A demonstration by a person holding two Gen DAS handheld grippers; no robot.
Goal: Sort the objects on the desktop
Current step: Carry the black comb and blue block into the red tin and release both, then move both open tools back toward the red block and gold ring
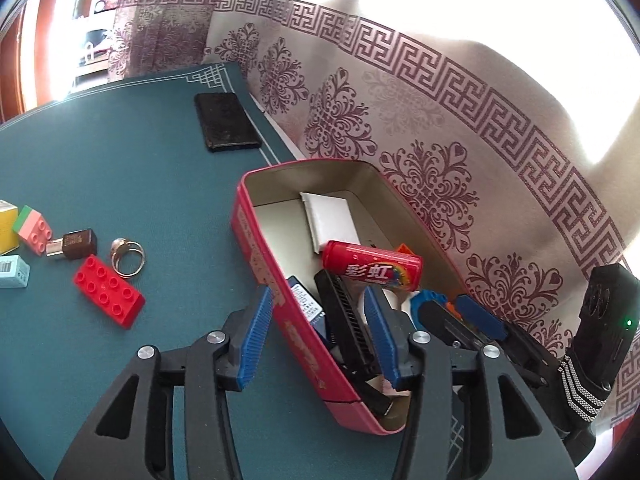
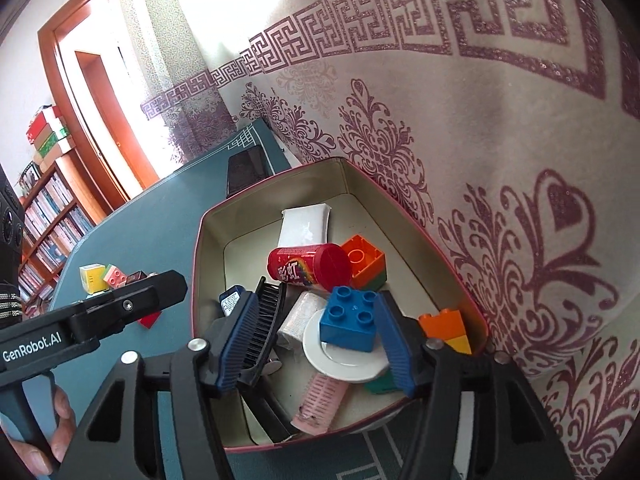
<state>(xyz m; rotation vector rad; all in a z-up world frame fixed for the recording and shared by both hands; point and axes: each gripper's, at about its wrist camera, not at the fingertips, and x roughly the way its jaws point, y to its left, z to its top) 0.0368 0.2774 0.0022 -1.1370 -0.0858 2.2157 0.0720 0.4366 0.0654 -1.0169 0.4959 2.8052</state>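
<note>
Blue brick (image 2: 349, 322) lies loose between right gripper (image 2: 318, 342) fingers above tin (image 2: 208, 240)

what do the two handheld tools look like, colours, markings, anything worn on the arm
Both are matt black plastic frames with triangular cut-outs and round silver pivot screws. The left tool and right tool each carry two ribbed blue pads. The left tool's side bears white "GenRobot.AI" lettering. The right tool's black camera housing shows a small green light, with a black cuff with white stripes below.

A blue brick (image 2: 349, 322) rests on a white dish (image 2: 344, 364) inside the open pink tin (image 2: 208, 236)
</note>
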